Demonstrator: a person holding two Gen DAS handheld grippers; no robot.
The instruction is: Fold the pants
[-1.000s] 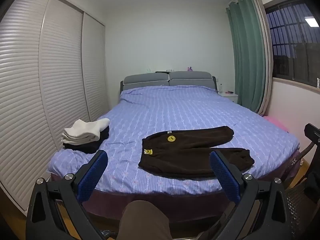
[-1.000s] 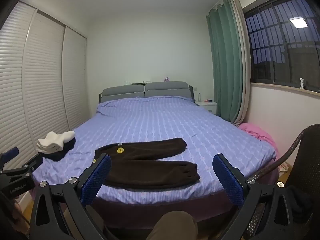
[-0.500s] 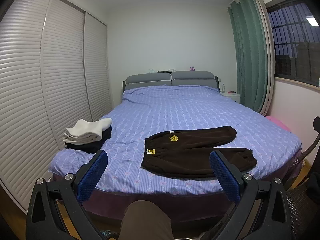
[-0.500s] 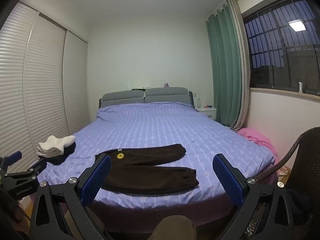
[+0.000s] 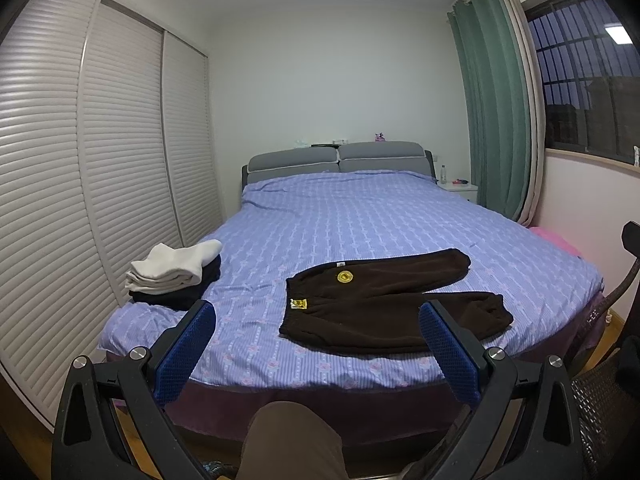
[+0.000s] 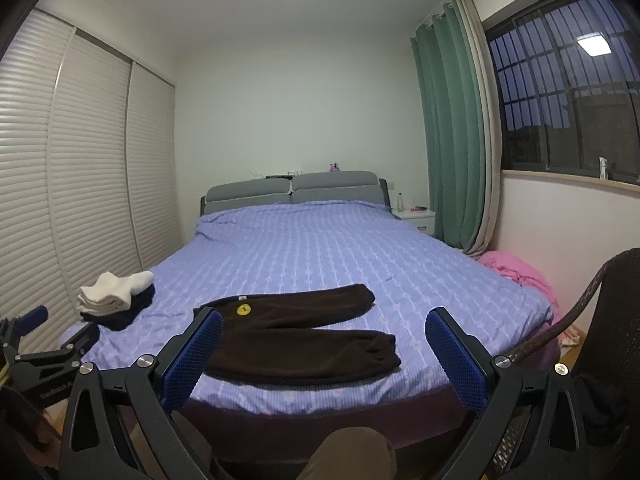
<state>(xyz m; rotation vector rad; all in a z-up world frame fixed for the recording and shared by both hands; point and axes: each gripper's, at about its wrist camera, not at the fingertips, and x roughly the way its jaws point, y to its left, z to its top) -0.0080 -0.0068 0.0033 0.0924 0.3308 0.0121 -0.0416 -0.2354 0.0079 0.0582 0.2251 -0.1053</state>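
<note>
Dark brown fleece pants point(image 5: 384, 304) lie flat near the foot of the bed point(image 5: 360, 224), waistband to the left with a yellow round badge, both legs pointing right. They also show in the right wrist view point(image 6: 296, 336). My left gripper point(image 5: 316, 320) is open and empty, held off the bed's foot edge, short of the pants. My right gripper point(image 6: 324, 332) is open and empty, also in front of the bed. The left gripper's tip point(image 6: 36, 316) shows at the left of the right wrist view.
A folded pile of white and dark clothes point(image 5: 176, 276) sits at the bed's near left corner. Slatted wardrobe doors point(image 5: 80, 160) run along the left. A wicker chair point(image 6: 600, 320) and pink cloth point(image 6: 516, 272) are on the right. My knee point(image 5: 292, 440) is below.
Both cameras have tilted slightly upward, so the bed and pants sit a little lower in view. Both grippers stay open and the pants have not moved.
</note>
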